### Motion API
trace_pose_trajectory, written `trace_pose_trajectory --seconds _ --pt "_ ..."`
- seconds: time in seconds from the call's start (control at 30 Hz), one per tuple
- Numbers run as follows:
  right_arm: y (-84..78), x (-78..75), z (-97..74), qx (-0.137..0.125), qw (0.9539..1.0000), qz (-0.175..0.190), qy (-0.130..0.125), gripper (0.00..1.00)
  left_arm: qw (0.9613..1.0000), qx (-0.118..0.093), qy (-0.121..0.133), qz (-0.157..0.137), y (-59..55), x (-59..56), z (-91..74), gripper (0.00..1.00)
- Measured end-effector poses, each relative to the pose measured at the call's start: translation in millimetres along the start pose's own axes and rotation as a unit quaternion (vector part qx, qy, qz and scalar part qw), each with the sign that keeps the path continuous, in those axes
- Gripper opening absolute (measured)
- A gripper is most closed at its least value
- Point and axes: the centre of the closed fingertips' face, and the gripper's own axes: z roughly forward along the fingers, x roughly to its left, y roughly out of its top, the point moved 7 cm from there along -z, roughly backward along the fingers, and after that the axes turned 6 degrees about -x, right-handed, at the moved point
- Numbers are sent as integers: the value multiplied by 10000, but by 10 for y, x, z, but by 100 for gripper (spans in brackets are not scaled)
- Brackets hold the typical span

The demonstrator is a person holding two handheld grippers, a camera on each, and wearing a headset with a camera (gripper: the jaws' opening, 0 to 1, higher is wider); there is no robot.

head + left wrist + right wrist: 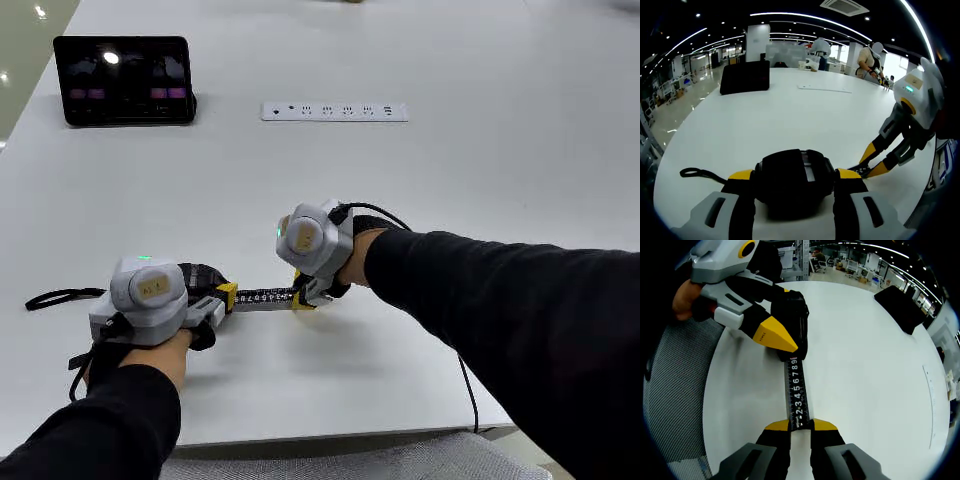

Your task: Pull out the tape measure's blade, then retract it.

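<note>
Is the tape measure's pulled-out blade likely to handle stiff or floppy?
The blade runs straight over its short span from the case to the right gripper, so probably stiff; pulled longer, so thin a strip would likely sag. Its smooth printed face may slip in a light pinch.

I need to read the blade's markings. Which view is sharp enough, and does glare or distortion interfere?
Right gripper view: the blade is sharp, numerals legible, though fisheye curves the table edge. Head view: markings too small to read; ceiling lights glare on the tablet. Left gripper view: the tape measure case is dark, detail lost.
</note>
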Motion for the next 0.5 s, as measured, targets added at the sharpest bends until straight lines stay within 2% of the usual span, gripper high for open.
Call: trace_pose_trajectory --seconds 0.5 --pt "47 3 32 -53 10000 20 -7 11 10000 3 -48 -58 1 5 -7 57"
